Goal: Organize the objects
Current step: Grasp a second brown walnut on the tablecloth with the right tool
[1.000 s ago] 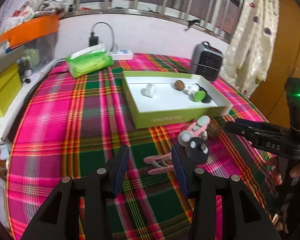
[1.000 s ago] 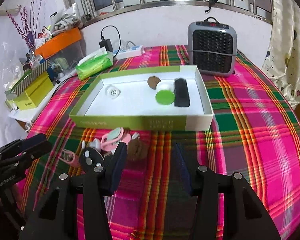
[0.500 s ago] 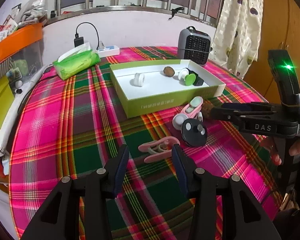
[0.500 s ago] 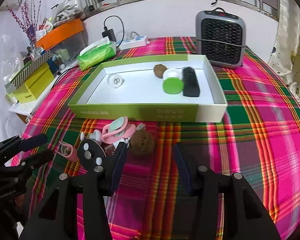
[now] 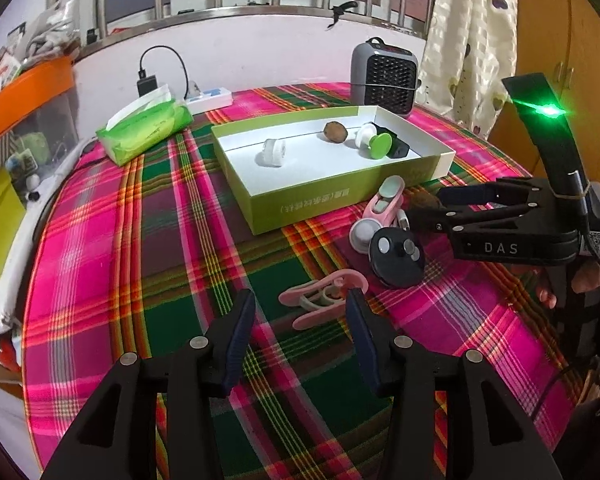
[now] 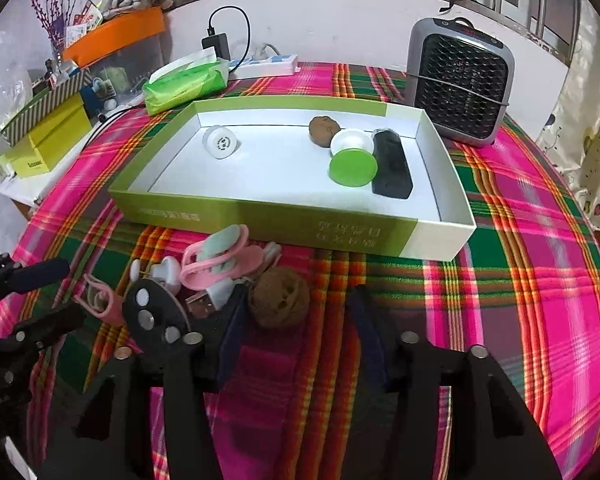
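Left wrist view: left gripper (image 5: 300,312) opening, fingers empty, straddling the near end of the pink clip (image 5: 324,294) on the table (image 5: 148,248). Clip looks light, springy plastic; take it across the flat arms.

Right wrist view: right gripper (image 6: 296,320) opening, nothing pinched; walnut (image 6: 279,297) just beside the left finger, before the green box (image 6: 260,224). Hard, round, likely to roll; grip across its middle.

My table (image 6: 520,280) wears a pink and green plaid cloth. Along its far edge sit a heater (image 6: 460,88), power strip (image 6: 266,65) and tissue pack (image 6: 186,86). A green tray (image 6: 260,216) lies mid-table. Nearer me lie a pink clip (image 5: 324,298), black disc (image 5: 398,258) and brown ball (image 6: 280,302).
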A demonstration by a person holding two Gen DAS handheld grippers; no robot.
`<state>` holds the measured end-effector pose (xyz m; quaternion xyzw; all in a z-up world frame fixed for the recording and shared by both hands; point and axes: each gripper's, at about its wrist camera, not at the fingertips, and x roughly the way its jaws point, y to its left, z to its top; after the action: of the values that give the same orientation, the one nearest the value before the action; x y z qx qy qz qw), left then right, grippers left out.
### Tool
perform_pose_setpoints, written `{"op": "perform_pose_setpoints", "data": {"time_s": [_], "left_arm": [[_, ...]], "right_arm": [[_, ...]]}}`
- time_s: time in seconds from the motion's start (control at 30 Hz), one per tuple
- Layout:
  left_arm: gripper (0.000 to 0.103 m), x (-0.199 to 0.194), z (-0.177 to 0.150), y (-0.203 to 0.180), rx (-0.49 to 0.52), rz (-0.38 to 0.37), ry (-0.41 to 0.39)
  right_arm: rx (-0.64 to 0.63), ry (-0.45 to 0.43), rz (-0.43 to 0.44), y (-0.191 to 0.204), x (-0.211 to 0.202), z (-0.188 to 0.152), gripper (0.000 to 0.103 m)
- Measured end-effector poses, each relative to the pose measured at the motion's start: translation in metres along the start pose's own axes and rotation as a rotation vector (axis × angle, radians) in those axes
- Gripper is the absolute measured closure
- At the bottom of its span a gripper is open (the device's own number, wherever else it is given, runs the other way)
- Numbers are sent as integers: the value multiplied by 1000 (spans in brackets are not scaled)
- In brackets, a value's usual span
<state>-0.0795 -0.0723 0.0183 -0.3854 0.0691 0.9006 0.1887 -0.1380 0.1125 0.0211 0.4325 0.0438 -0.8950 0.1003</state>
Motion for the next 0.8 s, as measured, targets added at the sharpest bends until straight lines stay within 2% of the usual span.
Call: {"op": "perform_pose_setpoints", "data": {"time_s": [0.2,0.4,0.53,0.6,0.8], "left_arm": [[57,6,7,-3,49,5,-2],[57,10,10,-10,86,-36,9],[57,12,8,-19,150,-33,18],[57,12,9,-19,158,-42,20],[57,13,11,-17,144,-71,26]], "right_arm": [[16,4,-21,-7,2,1,42],[46,5,-55,-19,2,1,42],[44,4,-54,-22,1,1,42],[42,2,-50,-21,0,1,45],[32,-6,-24,-18,-2,1,60]]}}
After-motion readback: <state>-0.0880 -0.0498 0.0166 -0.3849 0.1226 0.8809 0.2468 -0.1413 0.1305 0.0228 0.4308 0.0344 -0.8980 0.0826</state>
